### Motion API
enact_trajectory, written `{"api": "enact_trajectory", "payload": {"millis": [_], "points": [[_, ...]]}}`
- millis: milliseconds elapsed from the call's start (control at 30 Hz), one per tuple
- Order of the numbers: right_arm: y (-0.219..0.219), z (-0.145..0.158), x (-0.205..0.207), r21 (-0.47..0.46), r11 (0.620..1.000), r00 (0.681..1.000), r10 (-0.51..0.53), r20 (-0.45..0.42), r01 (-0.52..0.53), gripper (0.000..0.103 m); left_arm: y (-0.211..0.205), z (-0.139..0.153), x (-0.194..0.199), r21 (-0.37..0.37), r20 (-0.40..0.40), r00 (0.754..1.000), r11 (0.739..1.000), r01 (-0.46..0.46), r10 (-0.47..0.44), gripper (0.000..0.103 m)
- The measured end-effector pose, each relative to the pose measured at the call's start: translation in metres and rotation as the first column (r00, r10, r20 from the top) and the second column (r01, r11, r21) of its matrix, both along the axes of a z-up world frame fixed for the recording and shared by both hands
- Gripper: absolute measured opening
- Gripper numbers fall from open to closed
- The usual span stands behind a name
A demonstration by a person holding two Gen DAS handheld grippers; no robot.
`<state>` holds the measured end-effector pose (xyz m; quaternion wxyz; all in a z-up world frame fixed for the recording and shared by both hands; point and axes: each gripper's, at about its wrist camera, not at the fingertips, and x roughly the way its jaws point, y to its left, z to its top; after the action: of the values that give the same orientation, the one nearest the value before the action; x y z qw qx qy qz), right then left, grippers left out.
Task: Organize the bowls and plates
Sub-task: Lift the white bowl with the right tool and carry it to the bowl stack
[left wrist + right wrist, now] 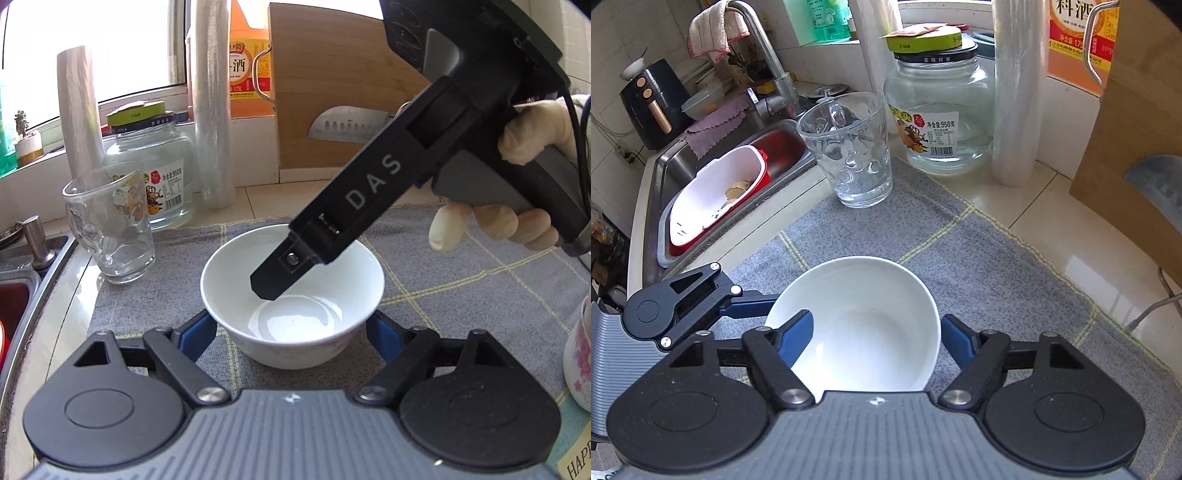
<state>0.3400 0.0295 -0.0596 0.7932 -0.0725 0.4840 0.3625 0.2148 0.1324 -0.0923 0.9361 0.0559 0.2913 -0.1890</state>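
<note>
A white bowl (291, 295) stands upright on the grey checked mat (461, 277). My left gripper (291, 332) is open, with a blue finger on each side of the bowl's base. My right gripper (875, 336) is open around the bowl's (864, 325) right wall: one blue finger (796, 338) is inside the bowl, the other (955, 338) is outside it. In the left wrist view the right gripper's black finger (277, 273) reaches down into the bowl from the upper right.
A glass tumbler (110, 229) and a glass jar (155, 162) stand behind the bowl. A roll of plastic wrap (214, 110), a wooden board (332, 92) and a cleaver (351, 125) are at the back. A floral mug (580, 354) is at the right. The sink (720, 177) lies left.
</note>
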Motion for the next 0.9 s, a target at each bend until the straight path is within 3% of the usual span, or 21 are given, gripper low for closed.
{"api": "enact_trajectory", "payload": {"millis": [400,900], "points": [[-0.005,0.009,-0.002,0.024,1.000,1.000,-0.014,-0.014,0.014,0.075,-0.002,0.003,-0.001,0.013,-0.013,1.000,1.000,0.004,-0.003,0.087],[-0.023,0.039,-0.035,0.066,0.997,1.000,-0.031,-0.003,0.031,0.075,-0.014,0.033,-0.031,0.028,0.005,1.000,0.999,0.029,-0.029,0.087]]}}
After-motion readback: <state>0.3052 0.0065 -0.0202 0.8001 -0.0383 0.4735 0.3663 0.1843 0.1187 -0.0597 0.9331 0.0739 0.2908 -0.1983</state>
